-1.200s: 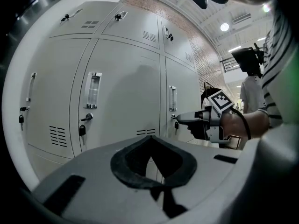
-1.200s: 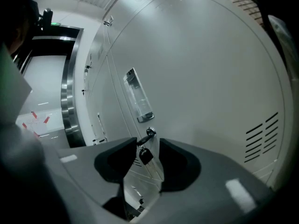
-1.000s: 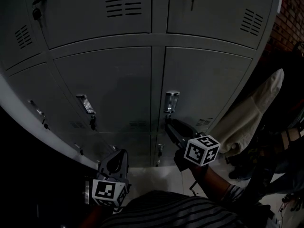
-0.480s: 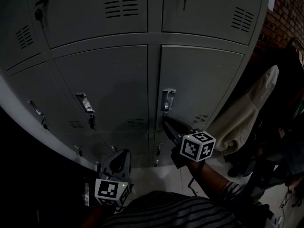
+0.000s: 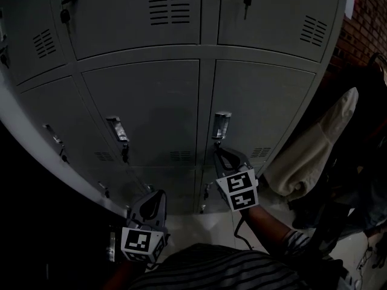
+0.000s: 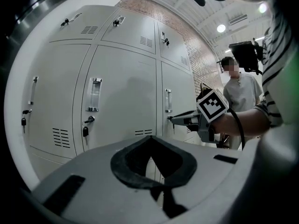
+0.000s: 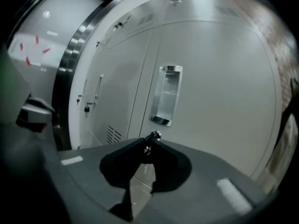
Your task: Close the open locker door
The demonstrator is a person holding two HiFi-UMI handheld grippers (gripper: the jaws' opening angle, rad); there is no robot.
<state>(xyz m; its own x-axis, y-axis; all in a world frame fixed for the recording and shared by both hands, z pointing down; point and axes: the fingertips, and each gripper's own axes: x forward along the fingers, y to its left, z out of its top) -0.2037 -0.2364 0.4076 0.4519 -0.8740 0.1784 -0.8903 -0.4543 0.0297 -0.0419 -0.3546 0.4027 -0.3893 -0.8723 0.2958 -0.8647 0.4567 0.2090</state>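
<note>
**Both grippers clenched, right one at the lock of a flush door**

Low at the left, the left gripper (image 5: 154, 199) hangs well apart from the lockers. Its dark, leaf-shaped pads meet at the tips (image 6: 150, 138) and hold nothing. There is open floor (image 5: 193, 225) of pale tile between it and the cabinet foot.

The lockers are smooth grey sheet metal with rounded panel edges, slotted vents and narrow seams. The middle-row left door (image 5: 151, 107) has a shiny recessed pull and a key hanging below it.

Right of the centre seam stands the locker door (image 5: 266, 107). Its face lies level with its neighbour, with no gap showing along the seam. It bears a polished, oblong recessed handle (image 5: 221, 125) (bright rim, hollow middle).

Just under the handle, the right gripper (image 5: 219, 154) has its jaws drawn together. Their tips (image 7: 148, 146) sit against the small round lock knob (image 7: 153, 135). Whether they pinch it cannot be told.

Further right, a cream cloth (image 5: 311, 153) hangs in soft folds near the cabinet's corner. Behind it is a rough brick wall (image 5: 370, 23), and the room on that side is tight.
</note>
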